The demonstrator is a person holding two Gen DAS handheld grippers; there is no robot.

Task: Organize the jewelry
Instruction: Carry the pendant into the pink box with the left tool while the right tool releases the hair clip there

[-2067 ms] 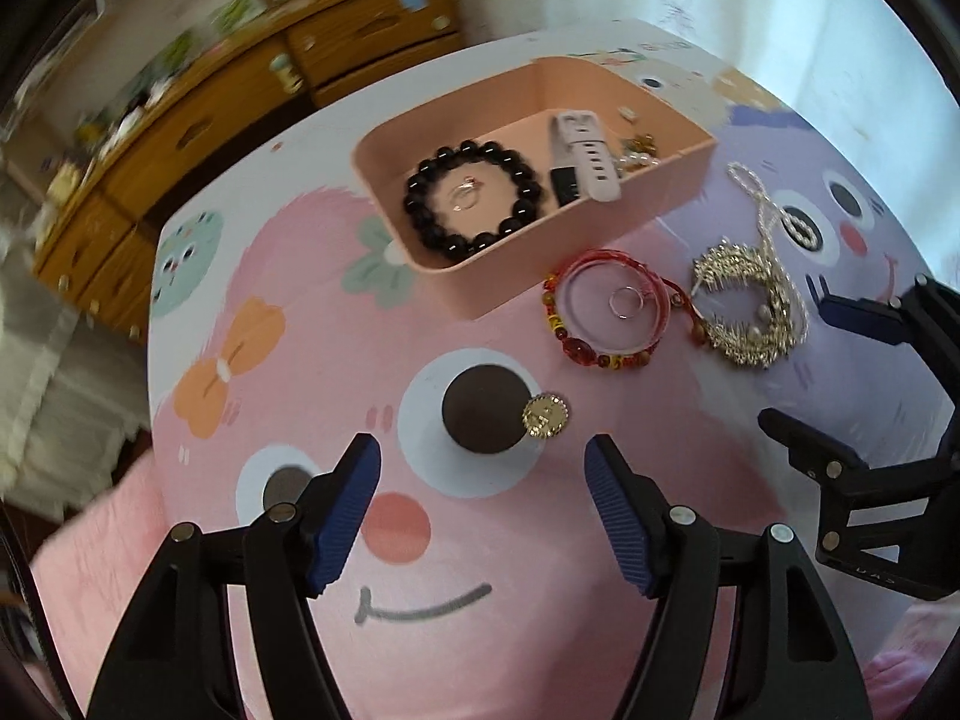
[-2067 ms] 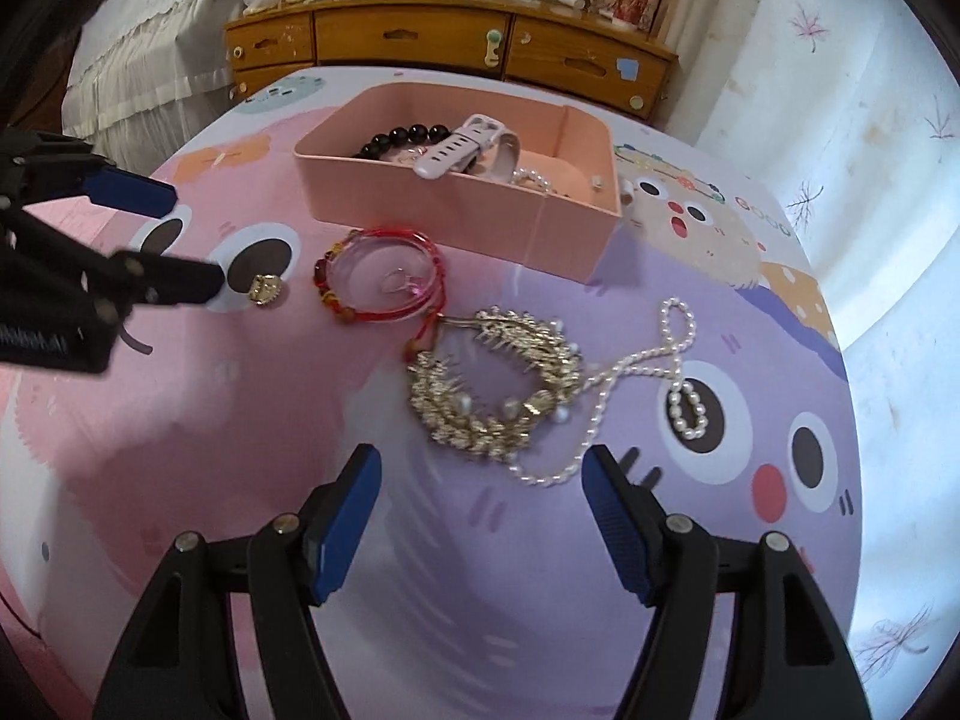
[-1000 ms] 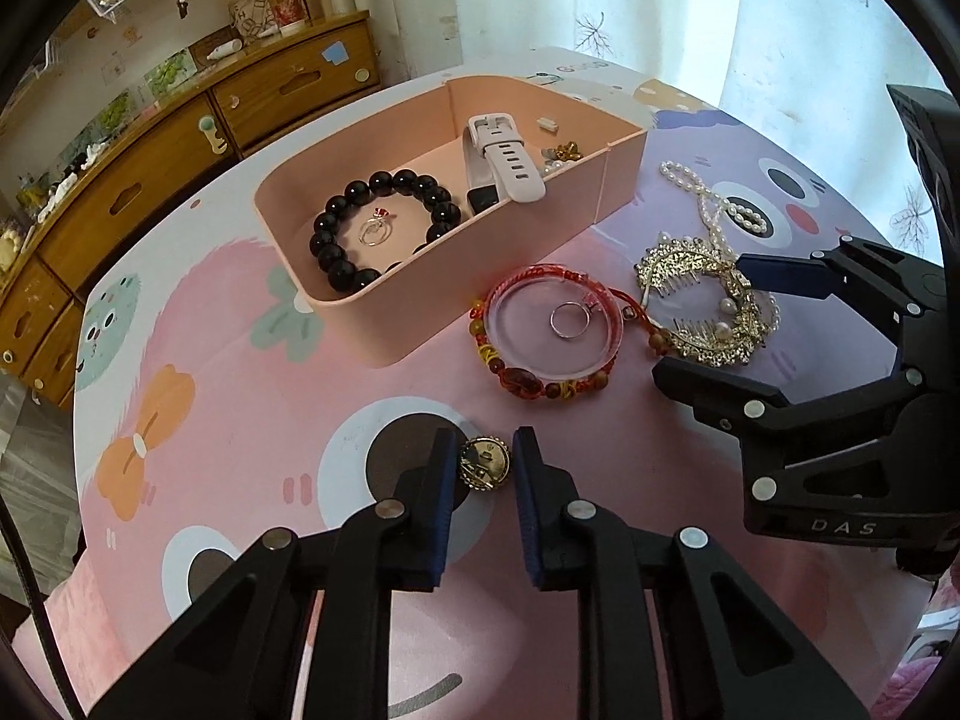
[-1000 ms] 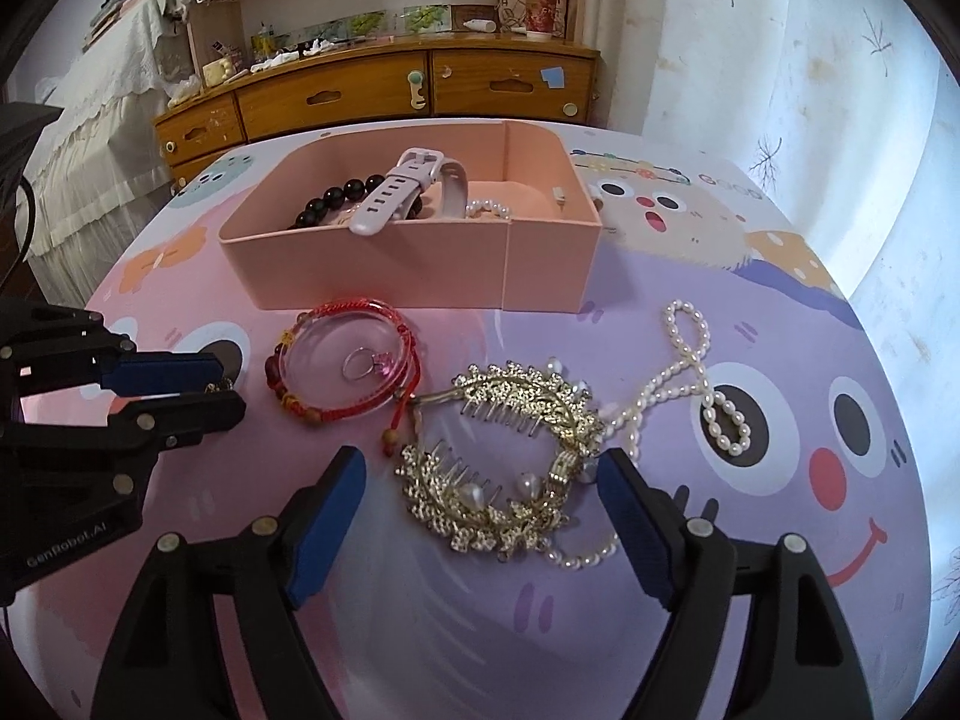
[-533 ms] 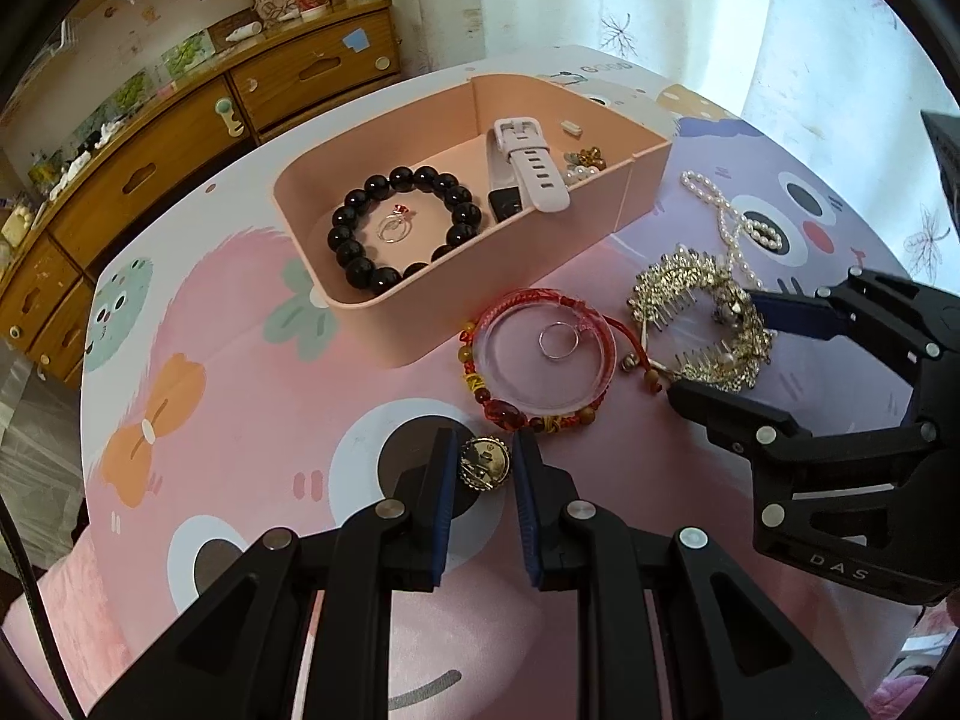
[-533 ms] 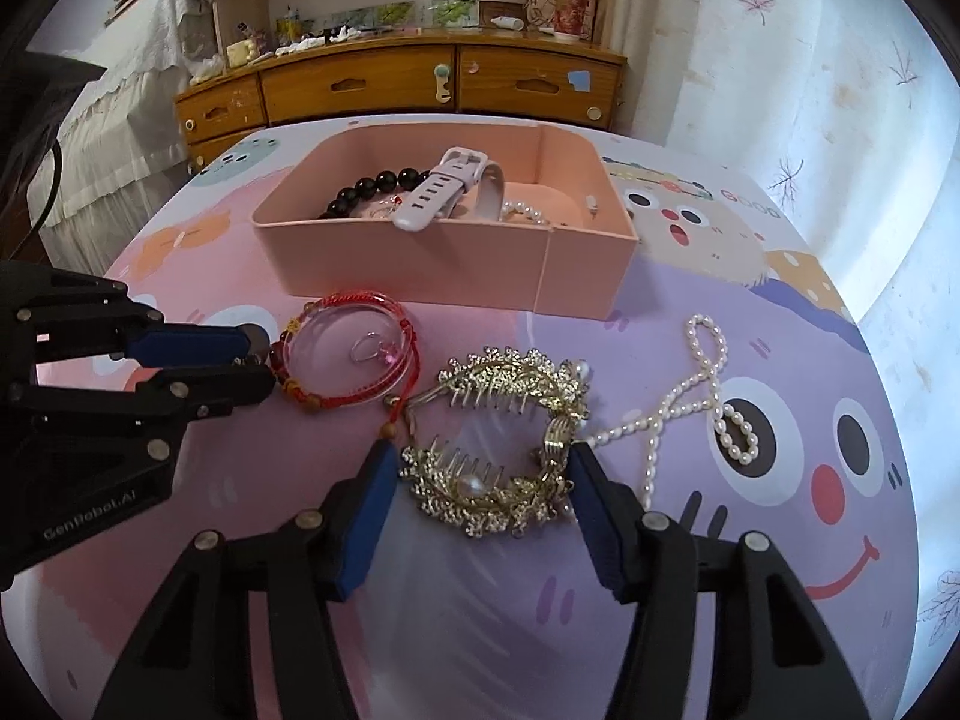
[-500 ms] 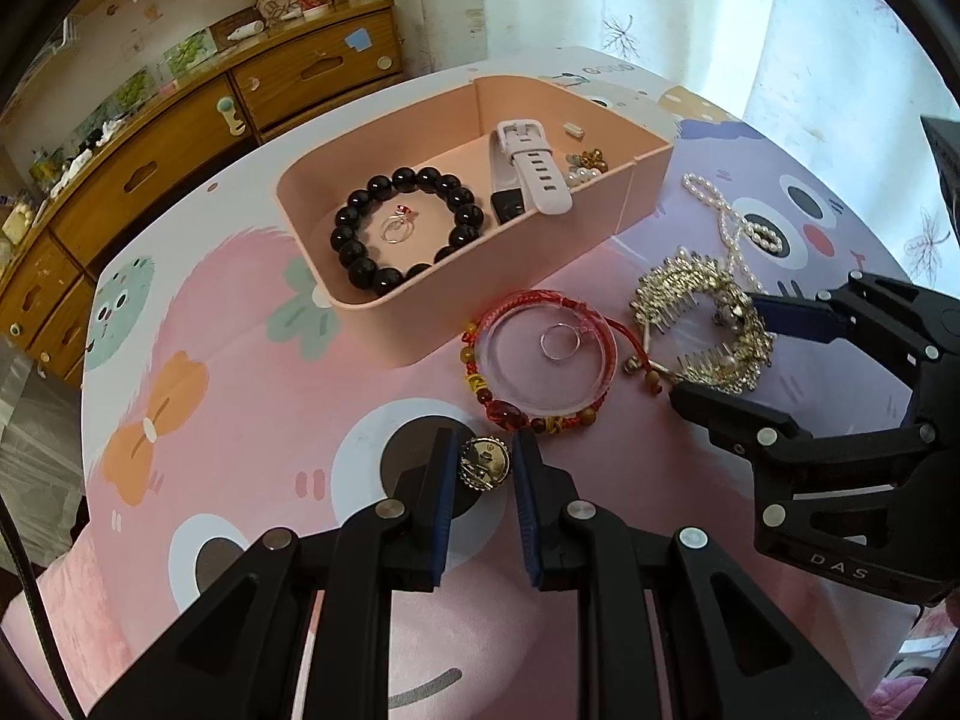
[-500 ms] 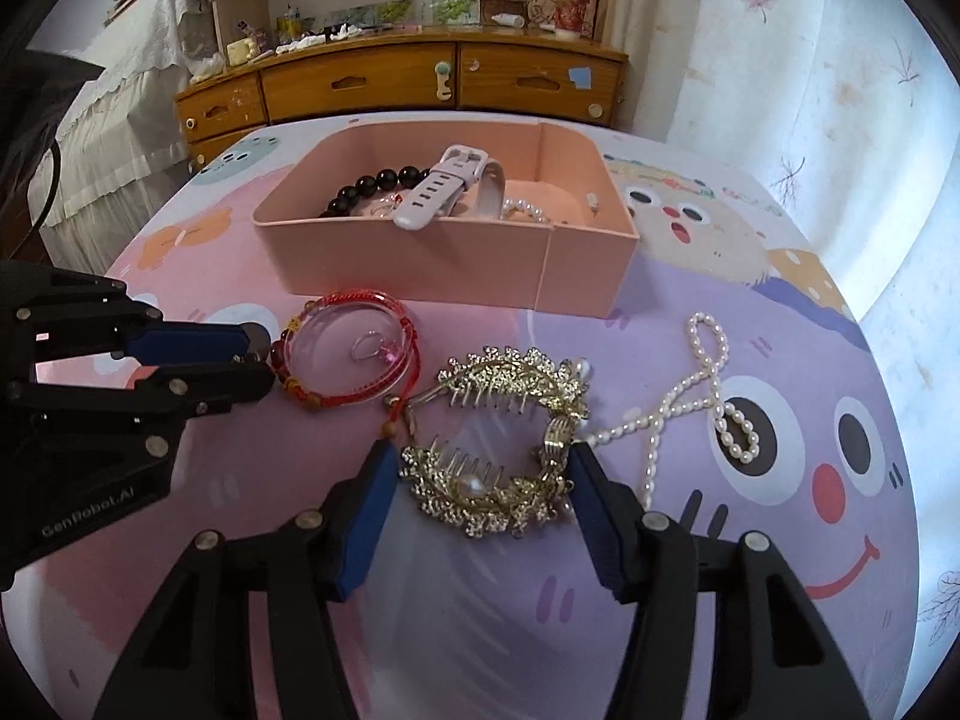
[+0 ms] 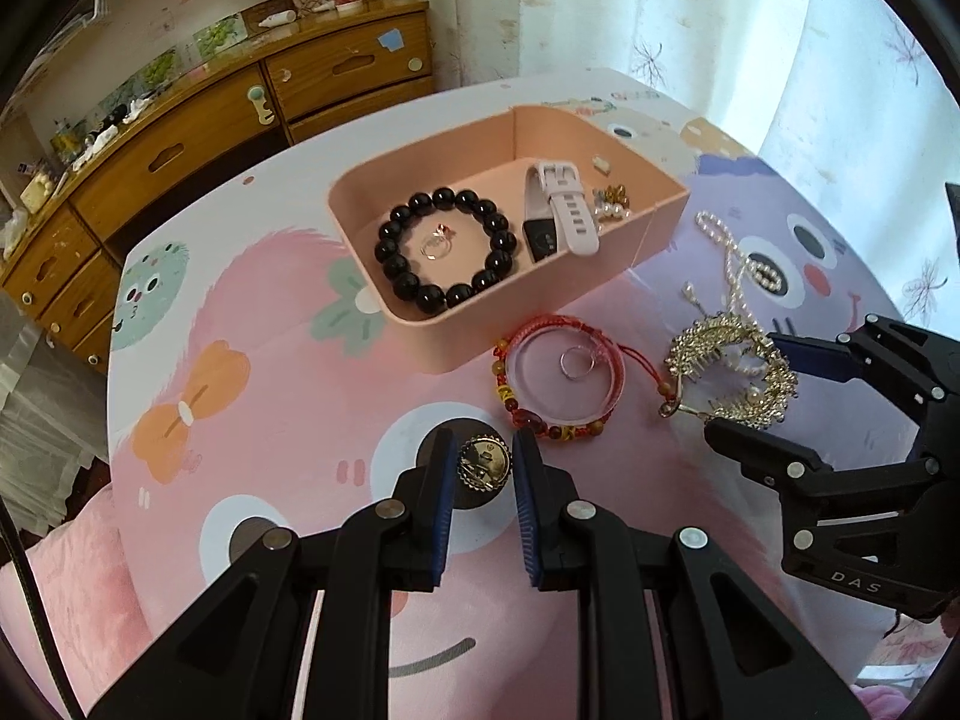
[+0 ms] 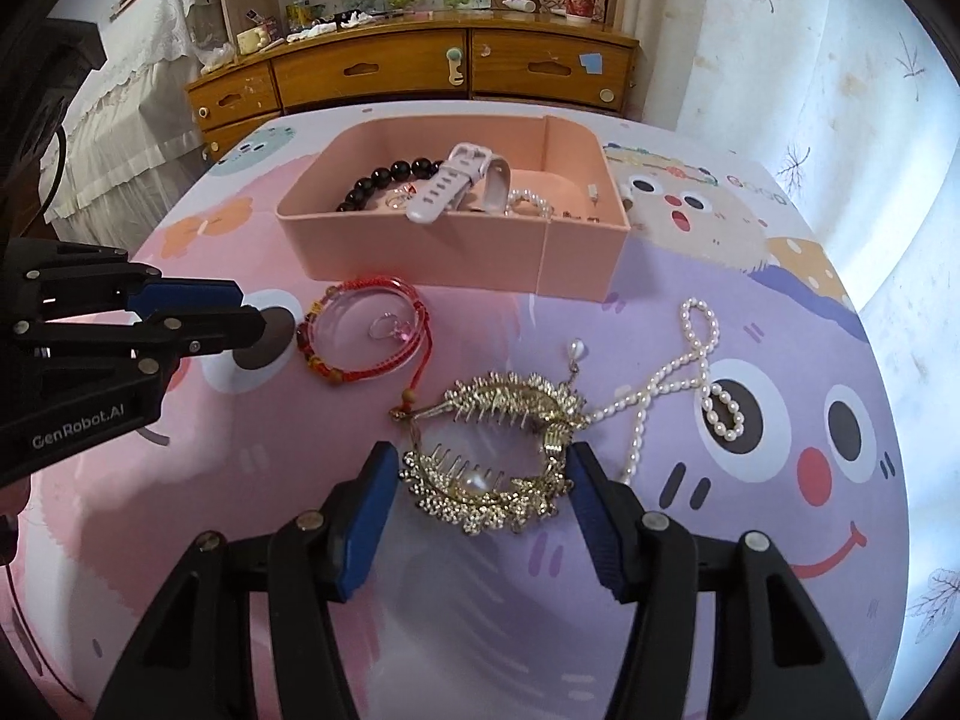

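My left gripper [image 9: 483,465] is clamped on the gold brooch [image 9: 483,464], raised just off the desk [image 9: 252,312]. My right gripper [image 10: 480,477] is half open, its pads pressing both ends of the gold hair comb [image 10: 495,450], which lies on the desk beside the pearl strand [image 10: 690,384]. To do this well I'd lift the comb slowly (its teeth may snag the pearls), then carry both pieces over the pink tray [image 9: 456,330] rim and release low.
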